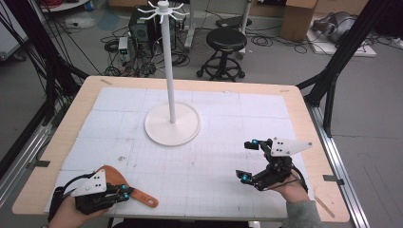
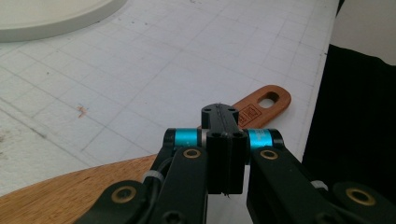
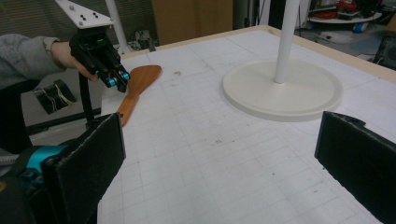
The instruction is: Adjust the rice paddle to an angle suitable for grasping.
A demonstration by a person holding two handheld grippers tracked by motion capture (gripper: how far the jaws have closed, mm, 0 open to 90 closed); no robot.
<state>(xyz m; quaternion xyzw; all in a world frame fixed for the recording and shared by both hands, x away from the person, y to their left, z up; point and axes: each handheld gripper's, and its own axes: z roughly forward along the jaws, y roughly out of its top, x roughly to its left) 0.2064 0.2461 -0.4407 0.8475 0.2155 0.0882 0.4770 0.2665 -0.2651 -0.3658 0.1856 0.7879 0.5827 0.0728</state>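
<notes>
Two grippers noted: the left gripper (image 1: 124, 191) has its fingers pressed together on the handle of the wooden spatula (image 1: 127, 186), low at the bench's (image 1: 294, 102) near left corner; the right gripper (image 1: 249, 160) waits, fingers spread. Advise lifting level and presenting the handle hole toward the white stand (image 1: 171, 121), keeping the pinch firm.

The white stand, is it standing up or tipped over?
Standing up: the white stand has its pole straight and its round base flat on the table.

Even, soft overhead light keeps the white tabletop (image 1: 237, 109) bright with faint shadows; close jaws blur in both gripper views.
</notes>
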